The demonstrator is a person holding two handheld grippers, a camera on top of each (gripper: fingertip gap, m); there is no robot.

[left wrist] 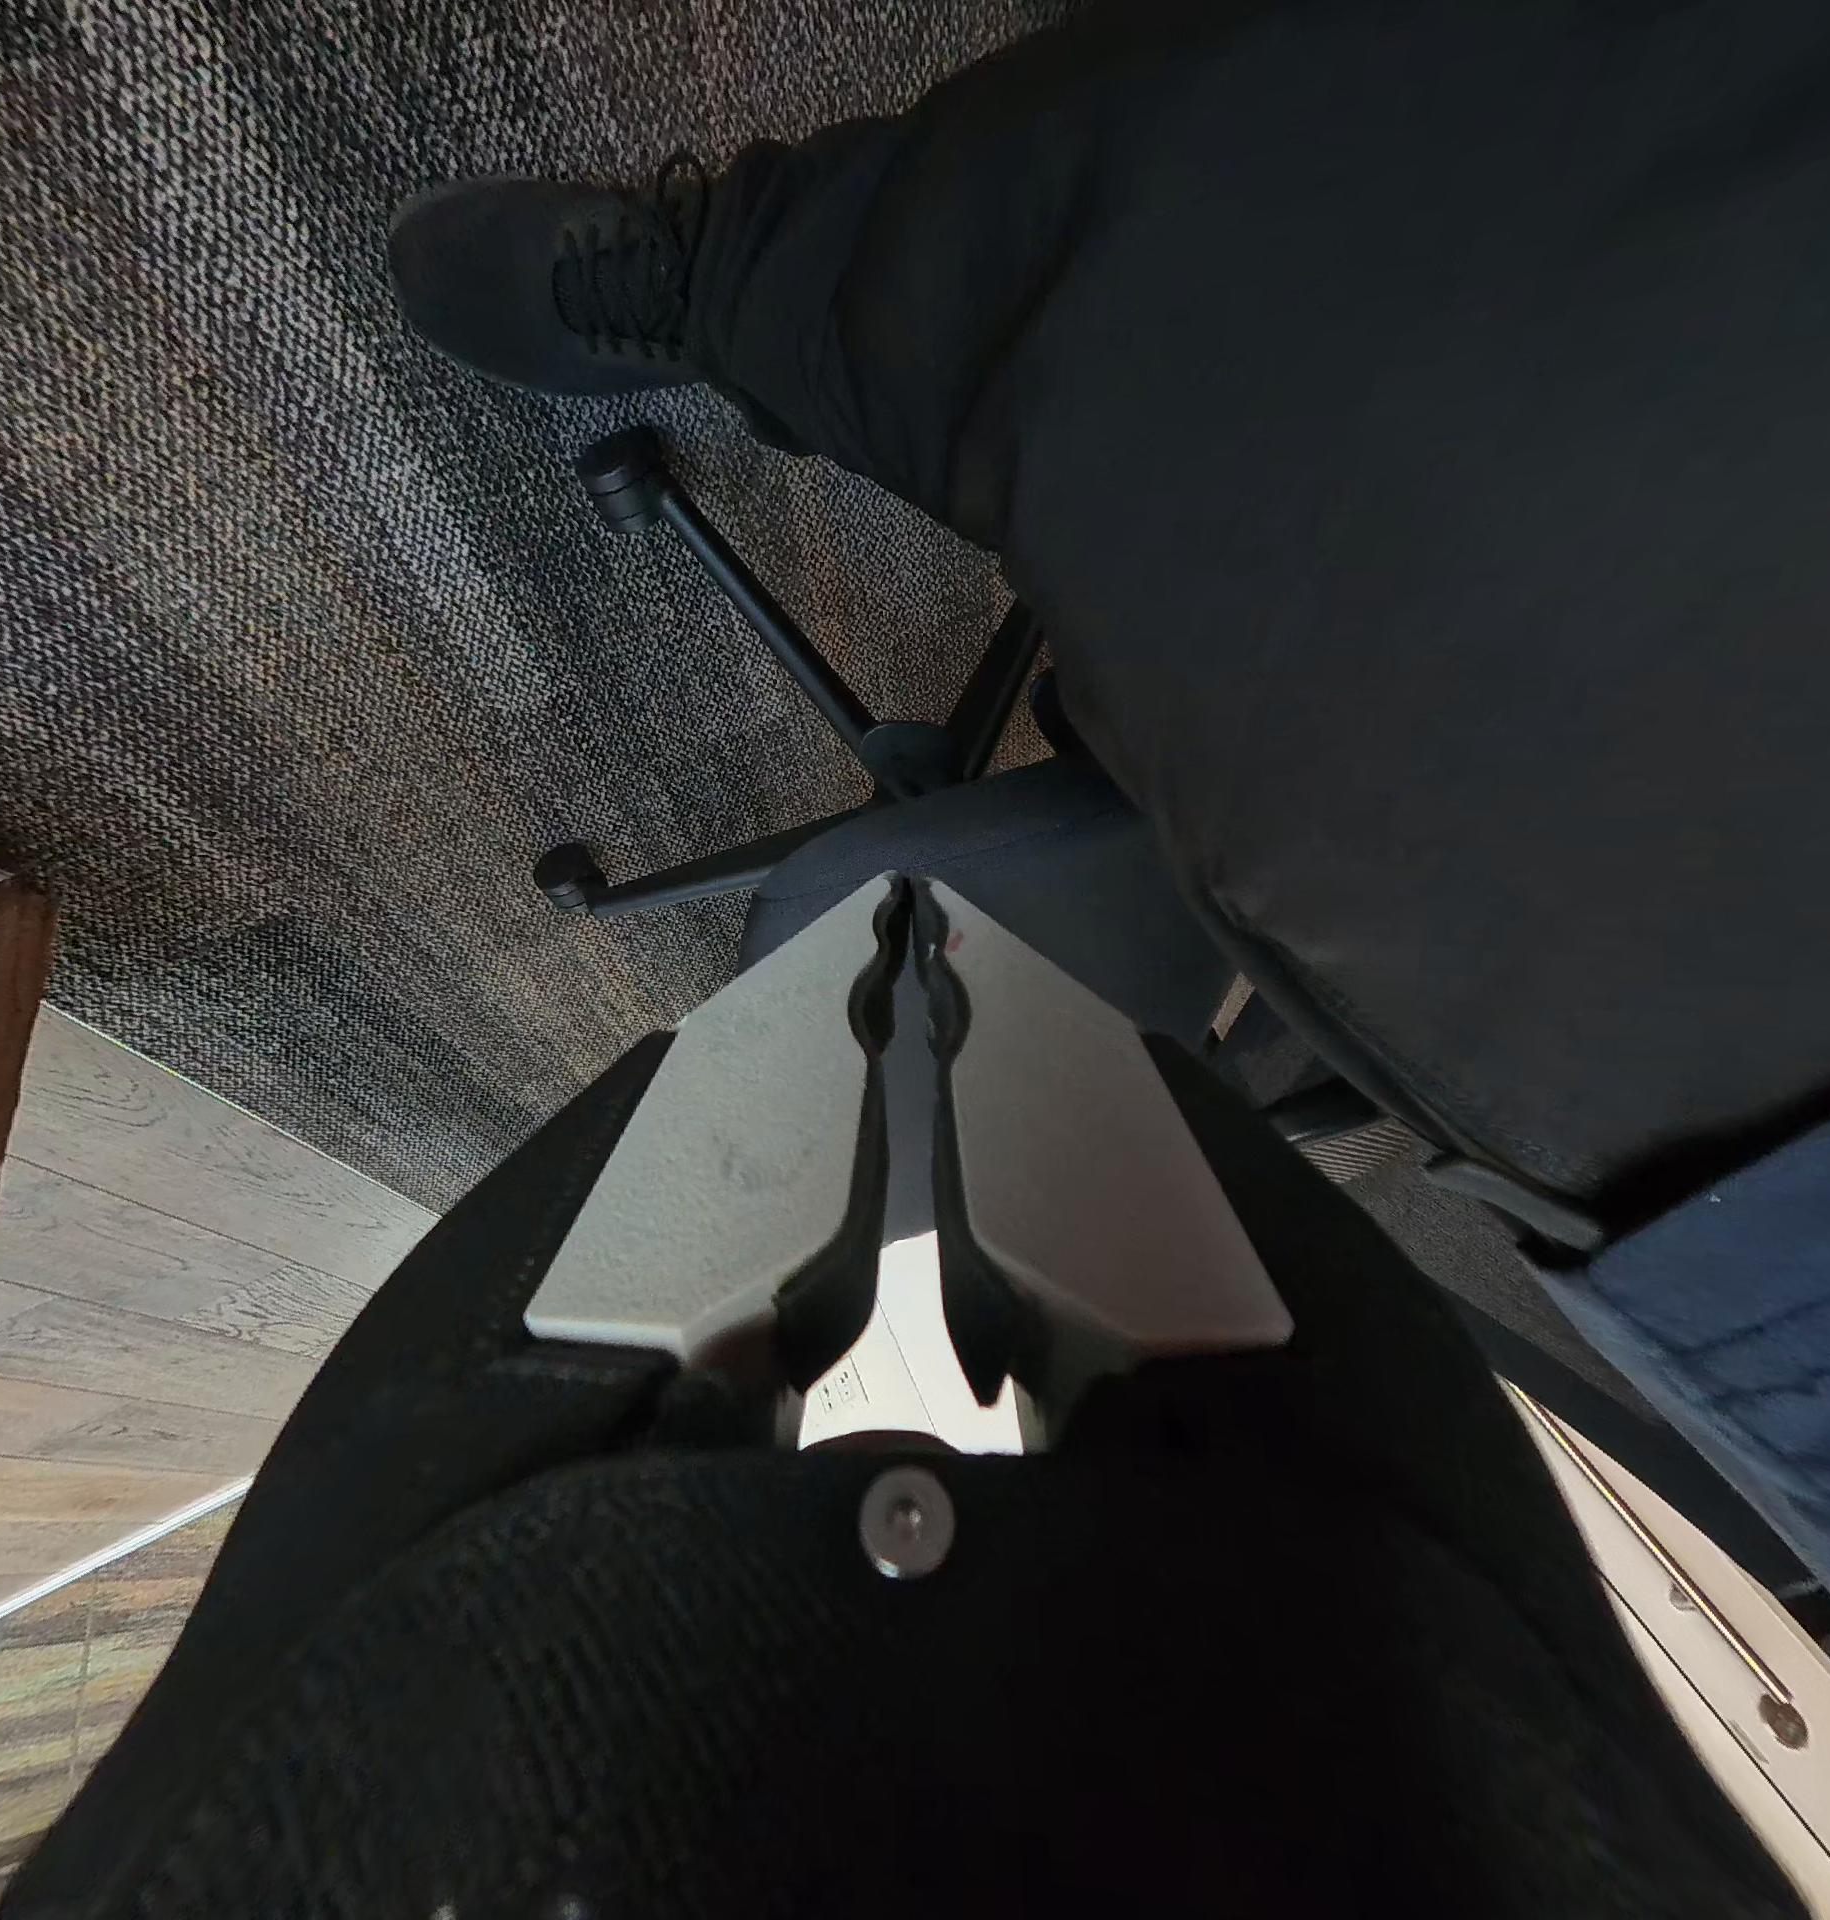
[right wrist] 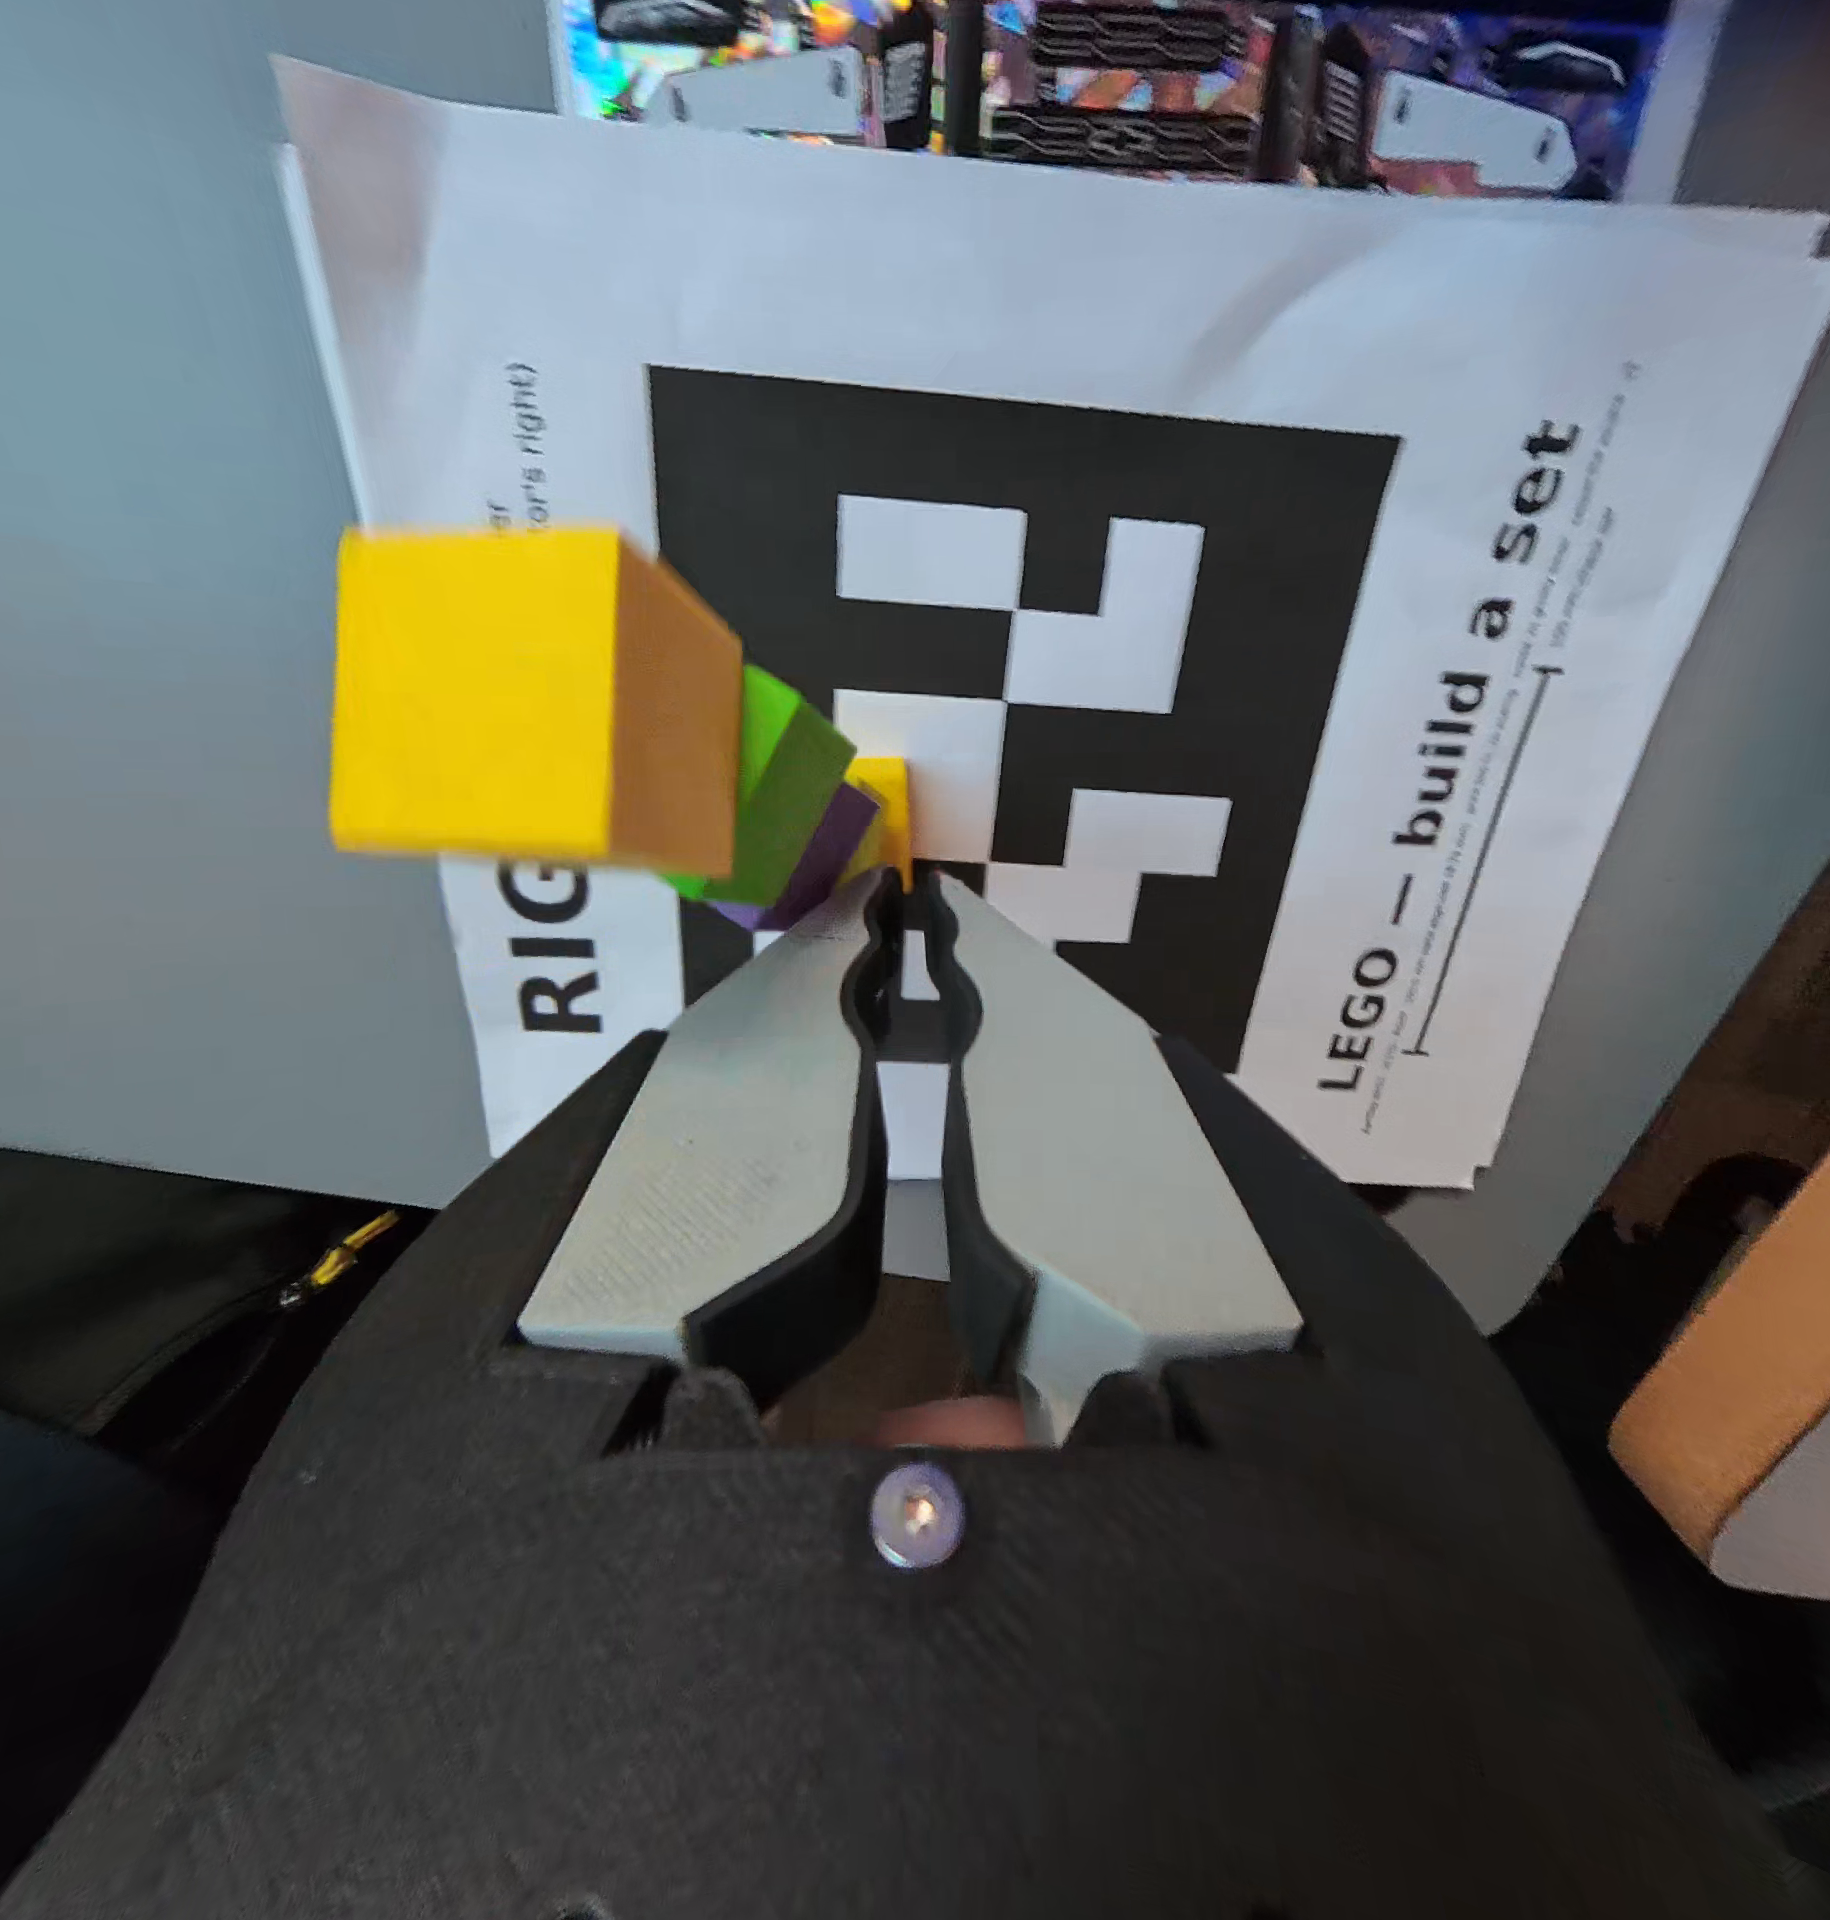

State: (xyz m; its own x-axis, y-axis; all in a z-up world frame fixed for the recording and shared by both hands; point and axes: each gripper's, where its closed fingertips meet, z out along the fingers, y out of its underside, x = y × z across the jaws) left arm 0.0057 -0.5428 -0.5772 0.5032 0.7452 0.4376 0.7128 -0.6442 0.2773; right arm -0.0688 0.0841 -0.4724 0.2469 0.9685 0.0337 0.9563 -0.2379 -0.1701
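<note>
The right gripper (right wrist: 909, 883) has its jaws nearly together, tips pinching the small yellow end piece of a stack of coloured plastic bricks (right wrist: 682, 769): a big yellow block nearest the camera, then green, purple and yellow layers running back to the tips. The stack sticks out up and to the left of the grey fingers (right wrist: 745, 1122), in the air above a white paper sheet w/ a black-and-white square marker (right wrist: 1025, 707). That sheet lies on a grey tabletop (right wrist: 111, 520); a brown cardboard edge (right wrist: 1742, 1382) sits to the sheet's lower right. The left gripper (left wrist: 911, 894) points down at speckled grey carpet (left wrist: 215, 520), jaws closed w/ nothing between them, tips just above a black swivel-chair base w/ castors (left wrist: 745, 603). A person's black shoe (left wrist: 547, 281) and dark trouser leg (left wrist: 1410, 520) are beside the chair base.
</note>
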